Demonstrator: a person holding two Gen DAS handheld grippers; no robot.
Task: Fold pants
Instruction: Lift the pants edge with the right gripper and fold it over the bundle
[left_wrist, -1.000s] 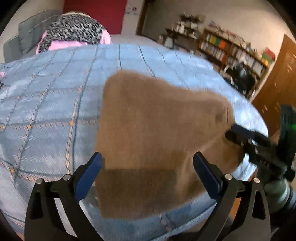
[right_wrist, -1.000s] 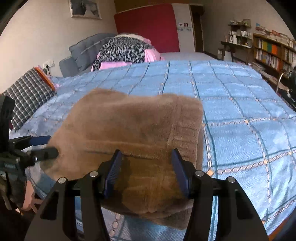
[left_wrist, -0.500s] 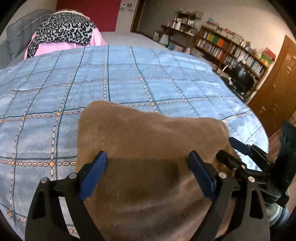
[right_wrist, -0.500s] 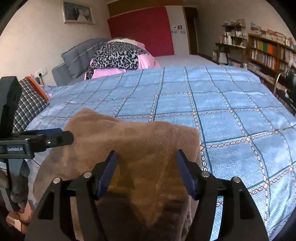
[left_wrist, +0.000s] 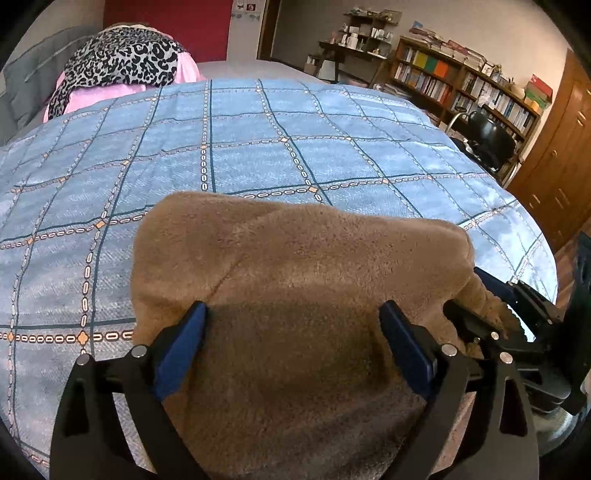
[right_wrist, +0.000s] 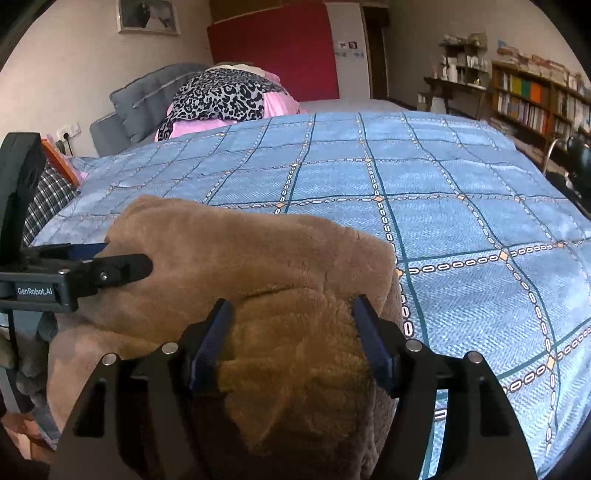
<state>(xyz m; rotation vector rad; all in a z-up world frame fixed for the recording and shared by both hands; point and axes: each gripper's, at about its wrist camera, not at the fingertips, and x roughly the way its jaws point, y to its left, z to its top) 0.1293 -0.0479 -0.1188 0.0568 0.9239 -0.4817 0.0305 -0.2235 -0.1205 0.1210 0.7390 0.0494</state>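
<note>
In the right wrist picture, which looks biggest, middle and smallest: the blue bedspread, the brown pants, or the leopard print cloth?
1. Blue bedspread: largest.
2. Brown pants: clearly smaller, though they sit nearest the camera, which enlarges them.
3. Leopard print cloth: smallest, but it lies far away, so its true size is unsure.

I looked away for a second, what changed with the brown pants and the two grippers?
The brown pants were drawn toward the bed's near edge. The right hand-held gripper has just been opening, with fabric between its jaws. The left hand-held gripper stayed open over the pants; the blue bedspread is unchanged.

Home bedroom: bed (left_wrist: 295, 147), bookshelves (left_wrist: 461, 88)
</note>
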